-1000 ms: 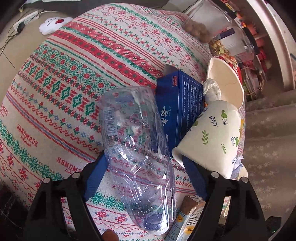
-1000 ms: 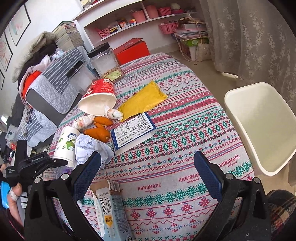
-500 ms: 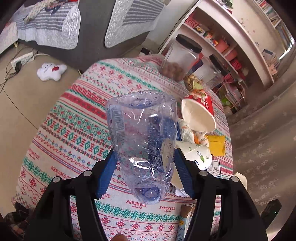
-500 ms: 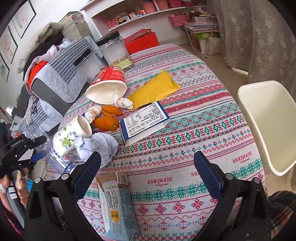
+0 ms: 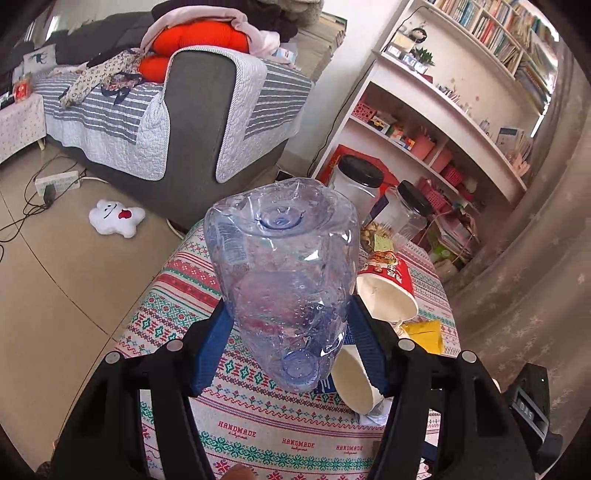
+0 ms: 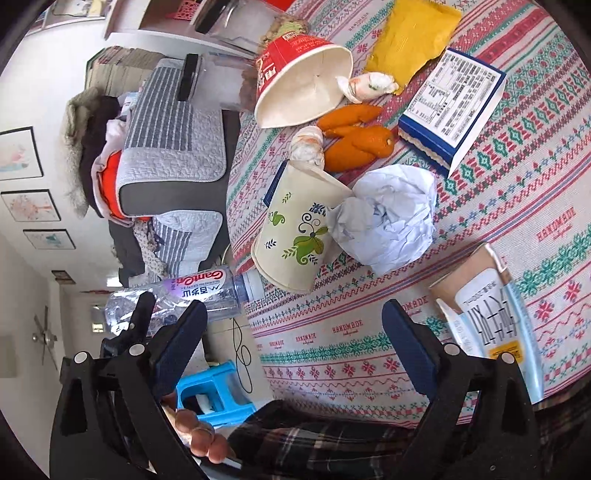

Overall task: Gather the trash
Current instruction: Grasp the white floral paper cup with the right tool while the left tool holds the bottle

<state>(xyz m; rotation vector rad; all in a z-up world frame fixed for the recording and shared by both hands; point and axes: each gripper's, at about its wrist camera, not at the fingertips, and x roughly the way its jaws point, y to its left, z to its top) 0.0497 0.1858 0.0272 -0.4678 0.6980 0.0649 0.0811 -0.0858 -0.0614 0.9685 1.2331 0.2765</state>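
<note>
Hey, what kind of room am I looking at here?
Most likely a lived-in home living room: a grey sofa draped with striped quilts, white wall shelves packed with books, and a round table under a patterned cloth littered with trash.

bare tablecloth (image 6: pixel 369 332) nearside; paper cup (image 6: pixel 295 236), crumpled paper (image 6: pixel 388 218) blocking beyond

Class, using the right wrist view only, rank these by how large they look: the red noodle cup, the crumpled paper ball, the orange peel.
1. Red noodle cup
2. Crumpled paper ball, nearly alike; it lies nearer the camera, so unsure
3. Orange peel
</note>
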